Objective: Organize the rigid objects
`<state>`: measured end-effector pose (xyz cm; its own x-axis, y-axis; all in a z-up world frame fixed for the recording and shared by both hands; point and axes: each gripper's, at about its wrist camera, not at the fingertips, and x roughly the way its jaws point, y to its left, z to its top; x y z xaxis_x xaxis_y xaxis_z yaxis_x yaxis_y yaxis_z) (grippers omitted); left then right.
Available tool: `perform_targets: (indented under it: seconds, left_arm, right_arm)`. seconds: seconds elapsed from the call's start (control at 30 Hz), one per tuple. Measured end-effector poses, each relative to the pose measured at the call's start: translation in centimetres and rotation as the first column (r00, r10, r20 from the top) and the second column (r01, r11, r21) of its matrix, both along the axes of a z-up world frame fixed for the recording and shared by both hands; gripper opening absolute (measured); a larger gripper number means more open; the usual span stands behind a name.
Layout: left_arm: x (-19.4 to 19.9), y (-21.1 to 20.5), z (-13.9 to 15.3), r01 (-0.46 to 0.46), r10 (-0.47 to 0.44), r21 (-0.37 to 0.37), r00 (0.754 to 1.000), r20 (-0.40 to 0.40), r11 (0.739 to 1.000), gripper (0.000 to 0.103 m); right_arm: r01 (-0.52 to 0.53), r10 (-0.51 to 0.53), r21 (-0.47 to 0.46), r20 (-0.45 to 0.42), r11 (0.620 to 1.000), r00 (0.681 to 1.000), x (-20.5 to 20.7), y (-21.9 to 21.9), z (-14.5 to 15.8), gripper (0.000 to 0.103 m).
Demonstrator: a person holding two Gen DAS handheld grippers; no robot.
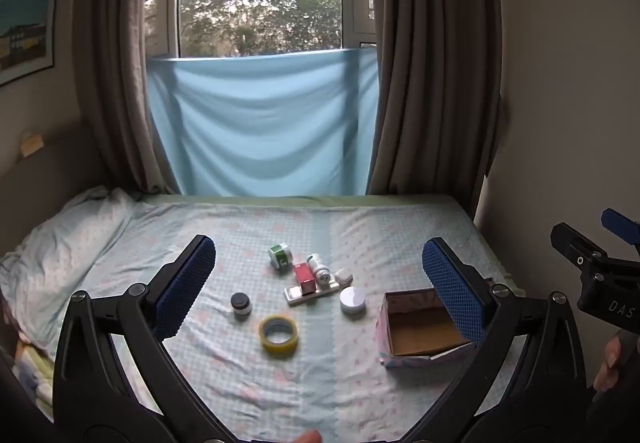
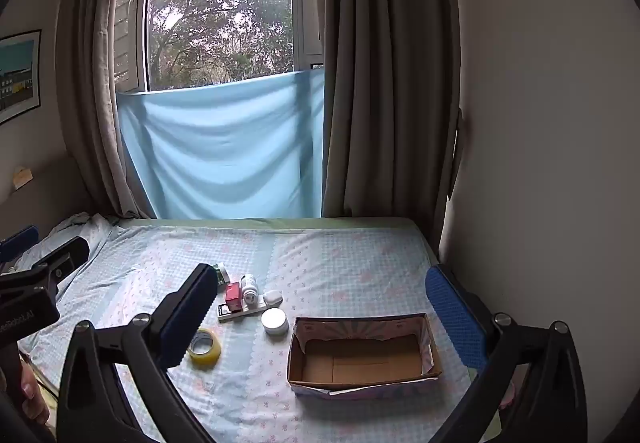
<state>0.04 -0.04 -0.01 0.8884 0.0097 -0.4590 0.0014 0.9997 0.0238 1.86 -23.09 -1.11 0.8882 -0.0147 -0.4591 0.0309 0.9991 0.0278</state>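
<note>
On the bed lie a yellow tape roll (image 1: 279, 335) (image 2: 205, 348), a black-lidded jar (image 1: 241, 304), a green jar (image 1: 281, 254) (image 2: 221, 272), a red box (image 1: 304, 277) (image 2: 233, 296) on a white flat pack (image 1: 310, 291) (image 2: 242, 313), a white bottle (image 1: 319, 267) (image 2: 249, 287), a small white case (image 1: 344, 276) (image 2: 272, 297) and a round white tin (image 1: 353, 299) (image 2: 275, 321). An empty cardboard box (image 1: 424, 327) (image 2: 362, 353) stands to their right. My left gripper (image 1: 318, 285) is open above the objects. My right gripper (image 2: 320, 317) is open above the box.
The bed sheet (image 1: 320, 383) is pale blue with a rumpled pillow (image 1: 68, 239) at the left. Curtains and a window with a blue cloth (image 1: 260, 123) stand behind the bed. A wall (image 2: 540, 123) runs along the right edge.
</note>
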Motion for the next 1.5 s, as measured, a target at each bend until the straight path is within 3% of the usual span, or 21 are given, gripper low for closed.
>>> perform_targets:
  seconds: [0.17, 0.37, 1.5]
  left_arm:
    - [0.7, -1.1, 0.0, -0.01, 0.01, 0.042, 1.0, -0.003, 0.999, 0.103]
    - [-0.2, -0.8, -0.2, 0.002, -0.003, 0.025, 0.999, 0.035, 1.0, 0.102]
    - [0.3, -0.9, -0.1, 0.006, -0.006, 0.014, 1.0, 0.024, 1.0, 0.102]
  right_arm:
    - [0.011, -0.011, 0.005, 0.004, 1.0, 1.0, 0.1, 0.0, -0.1, 0.103]
    - [0.021, -0.021, 0.007, 0.009, 1.0, 1.0, 0.1, -0.2, 0.1, 0.103]
    - [0.022, -0.022, 0.001, 0.009, 1.0, 1.0, 0.5, -0.4, 0.0, 0.103]
